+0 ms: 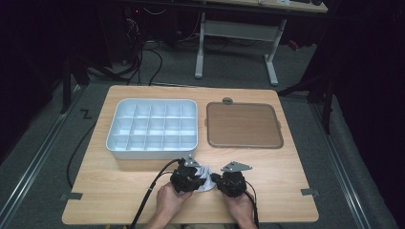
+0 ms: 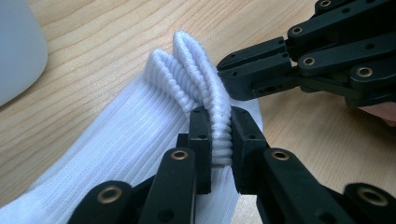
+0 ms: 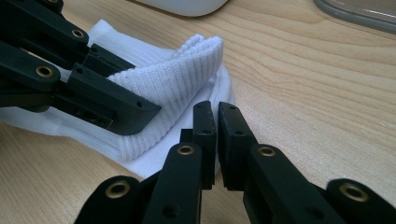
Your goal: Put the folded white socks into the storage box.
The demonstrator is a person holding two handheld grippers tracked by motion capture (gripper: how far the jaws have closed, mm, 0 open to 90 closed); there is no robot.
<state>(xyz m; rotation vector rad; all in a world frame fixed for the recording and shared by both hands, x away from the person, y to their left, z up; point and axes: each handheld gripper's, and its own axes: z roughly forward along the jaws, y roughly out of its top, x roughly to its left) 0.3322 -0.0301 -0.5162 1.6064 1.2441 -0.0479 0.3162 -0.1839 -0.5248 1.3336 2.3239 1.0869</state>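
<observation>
One white sock [image 2: 140,135] at 6 o'clock on the counter [image 1: 286,162]. Left gripper [image 2: 219,140] fingers pinch its ribbed cuff; right gripper [image 3: 217,135] fingers closed, w/ nothing between. One divided tray [image 1: 152,128], compartments empty; one brown tray [image 1: 243,125] at its 3 o'clock, bare.

From above, the two black grippers hide most of the white ribbed sock [image 1: 205,177]; whether the right gripper's [image 3: 217,114] near-closed jaws pinch fabric can't be told.

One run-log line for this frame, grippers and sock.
left gripper: shut on white sock cuff | right gripper: shut, nothing visibly held, at sock edge | divided tray: empty
</observation>
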